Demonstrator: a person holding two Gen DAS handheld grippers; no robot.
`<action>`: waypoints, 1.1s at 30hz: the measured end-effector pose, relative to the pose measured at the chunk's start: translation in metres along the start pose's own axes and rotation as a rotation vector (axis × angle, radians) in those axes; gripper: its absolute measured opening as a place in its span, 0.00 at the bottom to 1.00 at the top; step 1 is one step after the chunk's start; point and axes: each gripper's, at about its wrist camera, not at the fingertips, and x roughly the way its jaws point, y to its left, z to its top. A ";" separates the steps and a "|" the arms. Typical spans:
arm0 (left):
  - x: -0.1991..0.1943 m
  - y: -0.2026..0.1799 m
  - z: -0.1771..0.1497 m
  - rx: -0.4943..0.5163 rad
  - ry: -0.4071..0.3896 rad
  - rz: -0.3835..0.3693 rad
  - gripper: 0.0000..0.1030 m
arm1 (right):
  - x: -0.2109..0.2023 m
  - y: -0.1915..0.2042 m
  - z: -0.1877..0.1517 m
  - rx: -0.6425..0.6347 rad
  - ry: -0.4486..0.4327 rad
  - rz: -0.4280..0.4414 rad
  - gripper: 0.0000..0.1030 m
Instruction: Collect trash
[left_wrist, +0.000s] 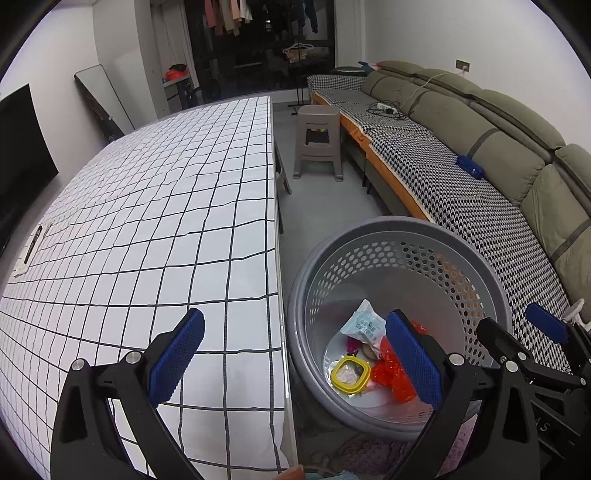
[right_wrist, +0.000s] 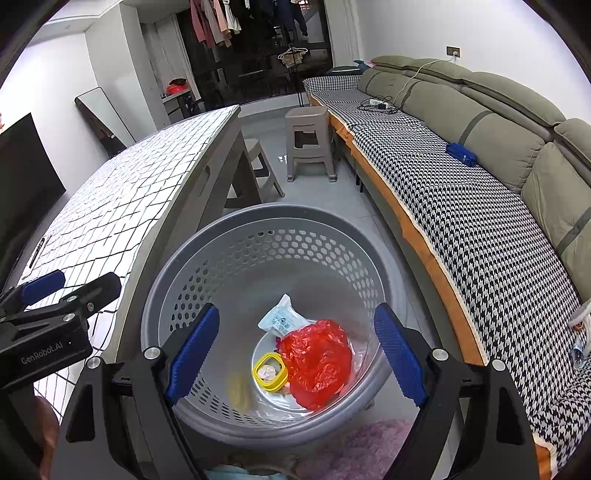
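Observation:
A grey perforated basket (right_wrist: 258, 221) stands on the floor beside the table; it also shows in the left wrist view (left_wrist: 399, 225). Inside lie a red plastic bag (right_wrist: 317, 362), a yellow-rimmed lid (right_wrist: 269, 371), a white wrapper (right_wrist: 282, 319) and a blurred yellowish piece (right_wrist: 238, 391) by the near wall. My right gripper (right_wrist: 295, 354) is open and empty above the basket. My left gripper (left_wrist: 295, 365) is open and empty over the table's right edge. Each gripper shows in the other's view: the left (right_wrist: 70, 286), the right (left_wrist: 517, 326).
The table (left_wrist: 166, 206) has a white grid cloth, with a pen on a paper (left_wrist: 33, 245) at its left edge. A sofa with a houndstooth cover (right_wrist: 461, 206) runs along the right. Two stools (right_wrist: 308, 144) stand on the floor beyond the basket. A pink rug (right_wrist: 354, 446) lies near me.

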 end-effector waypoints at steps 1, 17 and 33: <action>-0.001 0.000 0.000 0.001 -0.001 -0.001 0.94 | 0.000 0.000 0.000 0.000 0.000 0.000 0.80; -0.004 -0.003 0.000 0.012 -0.006 -0.008 0.94 | 0.000 -0.001 0.000 0.003 -0.001 0.001 0.80; -0.006 -0.003 0.001 0.012 -0.009 -0.012 0.94 | 0.000 -0.001 0.001 0.002 -0.004 0.001 0.80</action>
